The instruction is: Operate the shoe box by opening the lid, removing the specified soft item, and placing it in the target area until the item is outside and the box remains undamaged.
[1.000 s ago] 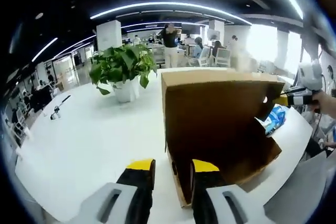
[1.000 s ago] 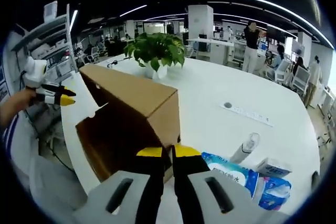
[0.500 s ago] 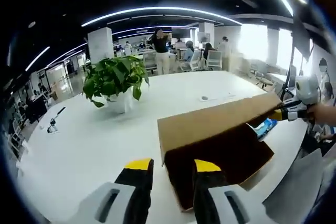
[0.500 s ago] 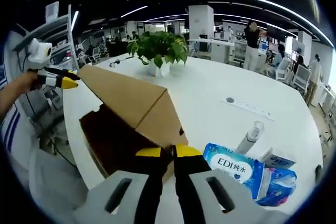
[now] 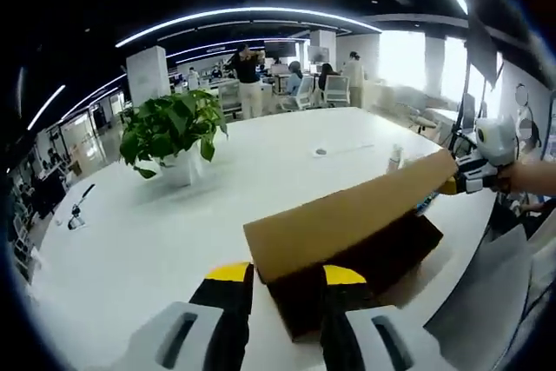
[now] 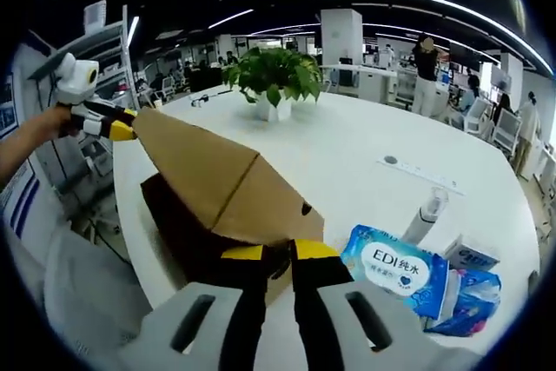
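The brown cardboard shoe box (image 6: 187, 232) lies on the white table (image 6: 347, 154), its lid (image 6: 217, 184) lifted at a slant above the dark body. My right gripper (image 6: 280, 251) is shut on the lid's near edge. The left gripper (image 6: 117, 126), held by a hand, touches the lid's far corner. In the left gripper view the lid (image 5: 347, 215) runs away to the right over the box (image 5: 373, 267). My left gripper (image 5: 287, 274) stands open with the lid's near corner just above its jaws, and the right gripper (image 5: 465, 182) holds the far end. The box's inside is hidden.
A blue and white tissue pack (image 6: 395, 268), more blue packs (image 6: 469, 288) and a small bottle (image 6: 427, 213) lie right of the box. A potted plant (image 6: 278, 76) (image 5: 169, 128) stands mid-table. A power strip (image 6: 421, 175) lies beyond. People stand by desks in the background.
The lid has swung up off the box body. The left gripper came from beside the box to the lid's corner. The right gripper kept its hold on the lid.
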{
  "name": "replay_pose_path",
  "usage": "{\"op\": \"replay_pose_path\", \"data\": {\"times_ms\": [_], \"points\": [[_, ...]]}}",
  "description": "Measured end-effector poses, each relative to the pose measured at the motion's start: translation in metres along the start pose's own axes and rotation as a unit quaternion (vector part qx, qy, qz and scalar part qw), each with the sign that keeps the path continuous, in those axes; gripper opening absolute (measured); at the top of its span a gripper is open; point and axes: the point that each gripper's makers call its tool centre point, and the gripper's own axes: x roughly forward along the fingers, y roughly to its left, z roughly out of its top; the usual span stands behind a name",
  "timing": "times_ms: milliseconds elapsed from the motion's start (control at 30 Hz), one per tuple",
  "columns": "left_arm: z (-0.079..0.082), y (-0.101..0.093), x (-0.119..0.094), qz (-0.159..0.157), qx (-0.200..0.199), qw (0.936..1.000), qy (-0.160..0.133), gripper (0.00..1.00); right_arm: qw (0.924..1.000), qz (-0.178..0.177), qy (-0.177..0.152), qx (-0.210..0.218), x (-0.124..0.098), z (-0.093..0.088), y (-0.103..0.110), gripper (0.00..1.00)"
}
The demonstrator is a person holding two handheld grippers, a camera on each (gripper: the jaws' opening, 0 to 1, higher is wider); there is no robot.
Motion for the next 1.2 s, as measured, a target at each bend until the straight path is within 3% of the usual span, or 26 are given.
{"op": "replay_pose_path", "data": {"times_ms": [333,600,1200], "points": [[-0.019,-0.004,0.004,-0.004,0.009,0.9997,0.024,0.31,0.9998,0.016,-0.01,-0.011,-0.004,-0.015,0.011,0.13],[-0.032,-0.007,0.006,-0.008,0.005,0.9993,0.036,0.32,0.9977,0.041,-0.022,-0.049,-0.008,-0.023,0.027,0.21],[-0.058,-0.017,0.013,-0.017,-0.011,0.9984,0.053,0.34,0.9976,0.054,-0.008,-0.043,-0.011,-0.04,0.037,0.24]]}}
